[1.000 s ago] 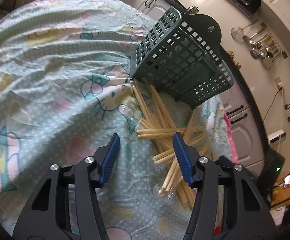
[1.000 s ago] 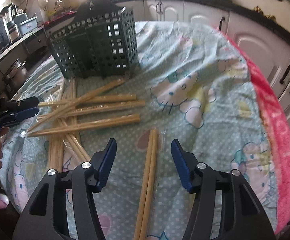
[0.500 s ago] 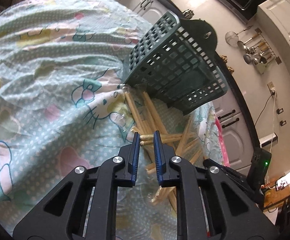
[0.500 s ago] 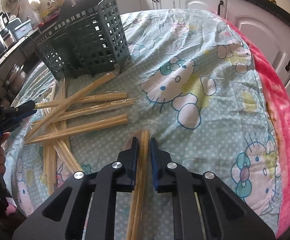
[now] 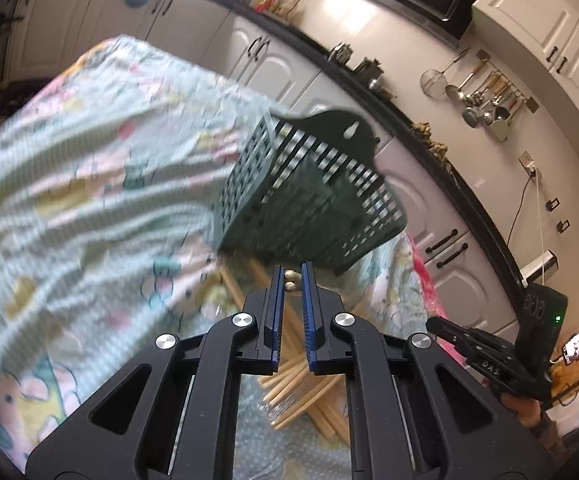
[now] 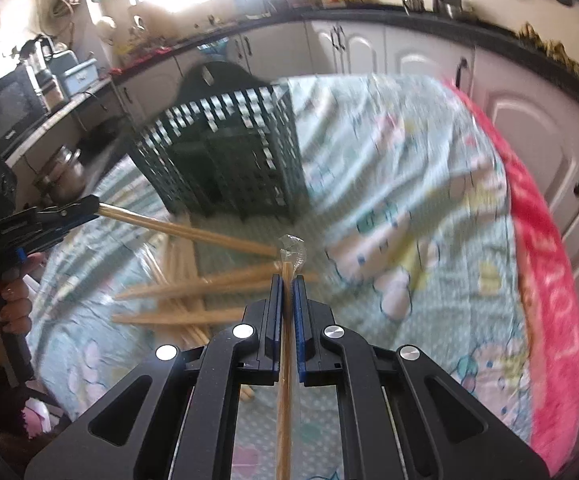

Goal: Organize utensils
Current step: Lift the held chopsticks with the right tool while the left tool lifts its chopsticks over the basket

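Chopsticks are the things being handled, wooden pairs sealed in clear wrap. One wrapped pair [image 6: 285, 360] runs lengthwise between the blue pads of the right gripper [image 6: 288, 280], whose jaws have just been closing and now pinch it, with the crinkled end of the wrap sticking out past the fingertips and the rest passing back under the black frame. A second pair [image 6: 185, 232] is clamped at its end in the left gripper [image 6: 77, 210], which enters the right wrist view from the left edge and holds the sticks slanting down and away from its tip, raised above the table. From its own camera the left gripper [image 5: 290, 278] shows narrow jaws that have also just been closing, with the stick ends caught between the pads. A hand [image 6: 5, 304] wraps the left gripper's handle, fingers curled around the grip. Below both grippers, more loose chopsticks [image 6: 169, 292] lie crossed in a heap on the patterned tablecloth [image 6: 409, 184]. Just beyond the heap stands a dark green slotted utensil basket [image 6: 225, 148], upright on the cloth. Both views are blurred. Behind the table run white kitchen cabinets [image 6: 529, 128] under a dark counter.
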A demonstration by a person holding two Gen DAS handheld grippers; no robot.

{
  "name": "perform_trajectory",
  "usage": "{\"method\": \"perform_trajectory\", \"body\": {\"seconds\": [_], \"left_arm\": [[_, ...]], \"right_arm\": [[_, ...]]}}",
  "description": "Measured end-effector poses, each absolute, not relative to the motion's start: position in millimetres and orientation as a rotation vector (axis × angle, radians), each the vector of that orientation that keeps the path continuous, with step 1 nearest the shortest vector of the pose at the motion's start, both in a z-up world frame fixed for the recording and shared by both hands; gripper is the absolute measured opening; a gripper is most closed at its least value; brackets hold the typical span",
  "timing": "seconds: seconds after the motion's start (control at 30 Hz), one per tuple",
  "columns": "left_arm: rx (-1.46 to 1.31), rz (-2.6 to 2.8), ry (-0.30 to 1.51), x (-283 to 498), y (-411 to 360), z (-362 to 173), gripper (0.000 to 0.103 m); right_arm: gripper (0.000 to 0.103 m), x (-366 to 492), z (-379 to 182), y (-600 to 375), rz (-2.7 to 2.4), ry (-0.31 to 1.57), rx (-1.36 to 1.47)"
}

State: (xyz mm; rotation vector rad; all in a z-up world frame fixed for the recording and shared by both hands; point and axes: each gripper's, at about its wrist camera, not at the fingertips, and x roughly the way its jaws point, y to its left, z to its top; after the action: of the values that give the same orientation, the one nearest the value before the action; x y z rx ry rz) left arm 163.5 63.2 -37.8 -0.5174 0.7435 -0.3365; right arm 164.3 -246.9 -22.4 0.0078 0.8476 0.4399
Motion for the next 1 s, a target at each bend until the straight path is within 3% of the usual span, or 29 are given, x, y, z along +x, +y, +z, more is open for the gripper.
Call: {"method": "perform_trajectory", "body": {"seconds": [1.0], "left_arm": [[-0.312, -0.425, 0.419, 151.6, 60.9, 154.6, 0.003]], "right_arm": [[0.006, 188.5, 180.1, -210.3, 0.538, 0.299, 0.04]]}}
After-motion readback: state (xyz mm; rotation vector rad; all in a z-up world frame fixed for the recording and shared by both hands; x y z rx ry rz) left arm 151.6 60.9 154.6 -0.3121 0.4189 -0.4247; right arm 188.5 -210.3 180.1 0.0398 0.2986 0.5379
